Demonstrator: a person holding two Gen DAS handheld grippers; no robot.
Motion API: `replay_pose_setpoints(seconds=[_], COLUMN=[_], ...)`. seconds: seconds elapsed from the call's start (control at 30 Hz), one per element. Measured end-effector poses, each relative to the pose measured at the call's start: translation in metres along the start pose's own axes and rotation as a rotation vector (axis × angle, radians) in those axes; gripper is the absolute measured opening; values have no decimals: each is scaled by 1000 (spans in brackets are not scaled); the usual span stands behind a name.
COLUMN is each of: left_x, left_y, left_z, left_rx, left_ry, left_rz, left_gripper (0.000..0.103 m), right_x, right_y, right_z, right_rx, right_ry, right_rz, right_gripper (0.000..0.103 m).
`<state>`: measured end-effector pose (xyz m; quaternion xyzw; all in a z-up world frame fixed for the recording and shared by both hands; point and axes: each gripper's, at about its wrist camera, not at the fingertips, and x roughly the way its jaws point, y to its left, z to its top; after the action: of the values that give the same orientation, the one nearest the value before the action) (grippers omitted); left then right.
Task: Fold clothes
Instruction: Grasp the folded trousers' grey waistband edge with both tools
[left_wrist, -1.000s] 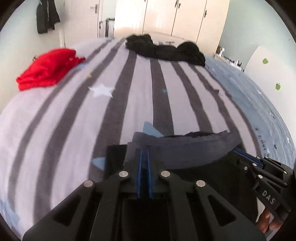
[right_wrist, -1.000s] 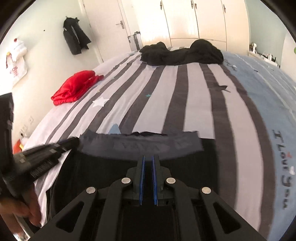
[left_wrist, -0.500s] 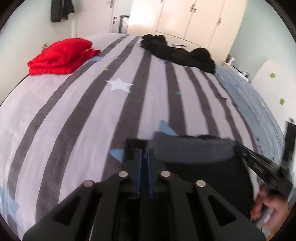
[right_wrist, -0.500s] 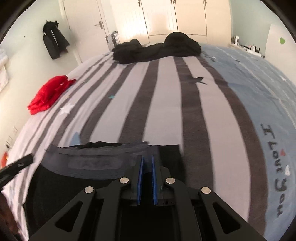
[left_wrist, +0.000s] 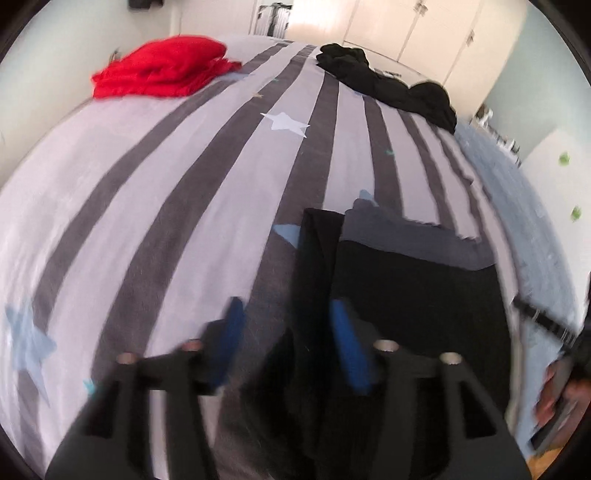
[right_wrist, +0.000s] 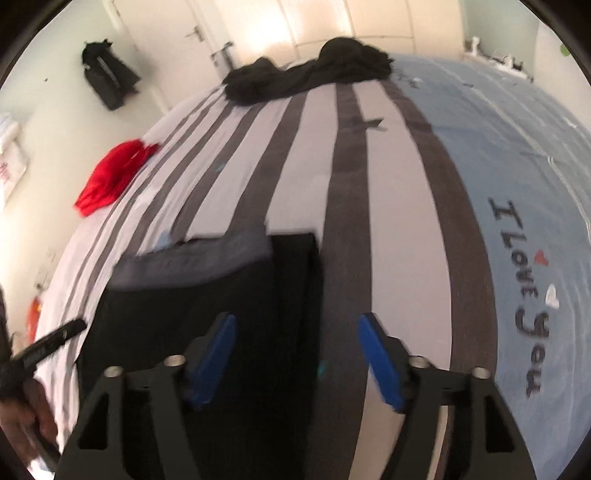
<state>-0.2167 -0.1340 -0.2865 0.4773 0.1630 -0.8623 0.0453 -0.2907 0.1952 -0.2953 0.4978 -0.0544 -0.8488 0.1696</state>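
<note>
Left gripper (left_wrist: 284, 339) has its blue-padded jaws spread apart, holding nothing; right gripper (right_wrist: 295, 354) likewise wide apart and empty. Both hover low over the near edge of the bed with the grey-and-white striped duvet cover (left_wrist: 166, 206). Frames are motion-blurred, so exact height over the cloth cannot be told

Task item: the black garment with a grey elastic waistband (left_wrist: 413, 280), lying flat on the bed directly ahead of and beneath both grippers. In the left wrist view a narrow black side panel looks folded inward, running straight ahead between the jaws, waistband just ahead to the right. In the right wrist view the same garment (right_wrist: 207, 302) sits ahead and left of centre, its right edge roughly between the jaws

Other clothes well ahead: crumpled red garment (left_wrist: 162, 70) far ahead to the left, black heap of clothes (left_wrist: 388, 88) at the far end of the bed

Judgement: a side fold seems laid, next fold pending

Risks:
- soft, thin fabric; a pinch may catch only the top layer, so the fold slides open on lifting
- jaws going too deep could grab the duvet cover with the garment and drag it
- uneven lift by the two grippers would skew the waistband and crease the fold
- fast motion, as the blur suggests, could flick the folded panel back out
</note>
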Motion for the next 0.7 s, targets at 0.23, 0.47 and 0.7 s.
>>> replay_pose_setpoints(seconds=[0.23,0.47,0.7], left_x=[7,33,39], left_y=[8,23,13], left_z=[-6,-6,-2], left_rx=[-71,-134,-125], left_ry=[85,157,197], left_rz=[-90,-165,-203], left_gripper=[79,88,85], right_x=[11,30,45], right_y=[-12,-25,-6], right_z=[-28,-27,-29], right_rx=[33,108,85], right_ry=[160,211,244], right_rz=[88,238,362], right_gripper=[71,74,74])
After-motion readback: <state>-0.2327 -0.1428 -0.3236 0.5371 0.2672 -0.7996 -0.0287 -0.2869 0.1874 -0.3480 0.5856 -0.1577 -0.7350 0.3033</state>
